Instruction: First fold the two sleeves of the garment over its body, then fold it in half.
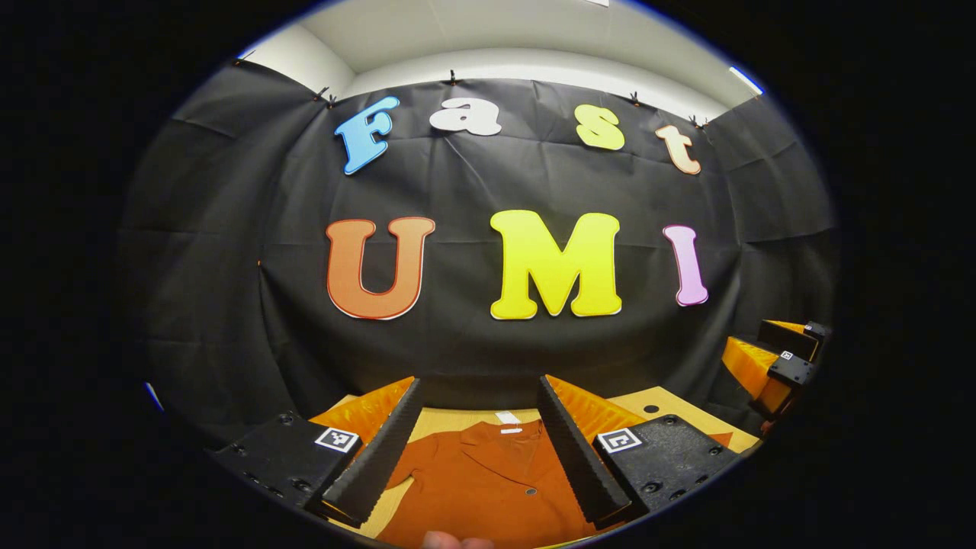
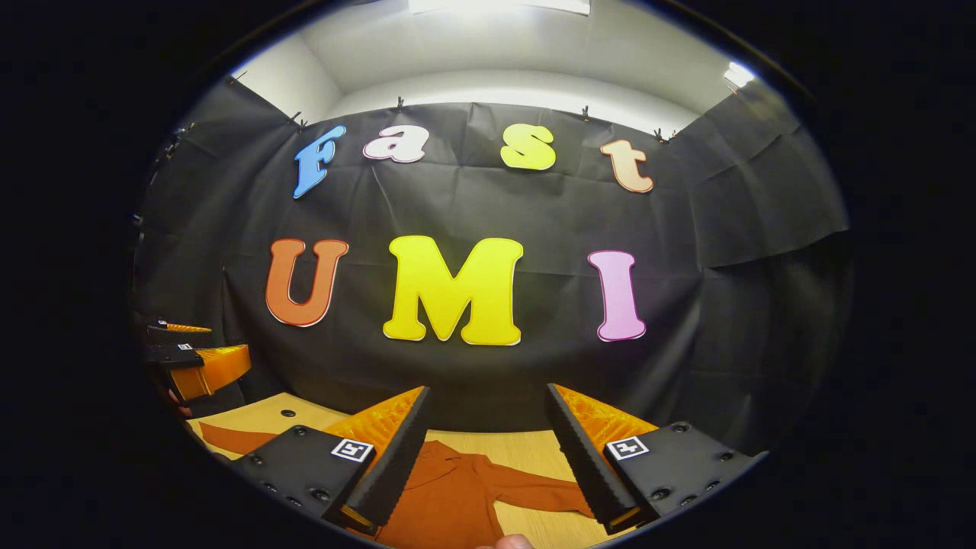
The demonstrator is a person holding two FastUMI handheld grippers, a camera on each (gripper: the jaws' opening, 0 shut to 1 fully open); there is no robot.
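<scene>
Left gripper view: left claw [image 1: 479, 446] spread wide, grasping nothing, above the worktop [image 1: 457, 419]; the rust-orange garment [image 1: 488, 488] lies flat beneath and between its fingers, a white neck label [image 1: 508, 418] too small to read.
Right gripper view: right claw [image 2: 488, 450] likewise spread and unladen; garment [image 2: 450, 496] below, one sleeve [image 2: 534, 492] stretched out under its right finger.

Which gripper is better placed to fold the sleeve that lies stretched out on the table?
Probably the right gripper. In its own view, one sleeve lies spread on the table just beyond its open fingers. The left gripper, also open, faces the garment's collar instead.
</scene>
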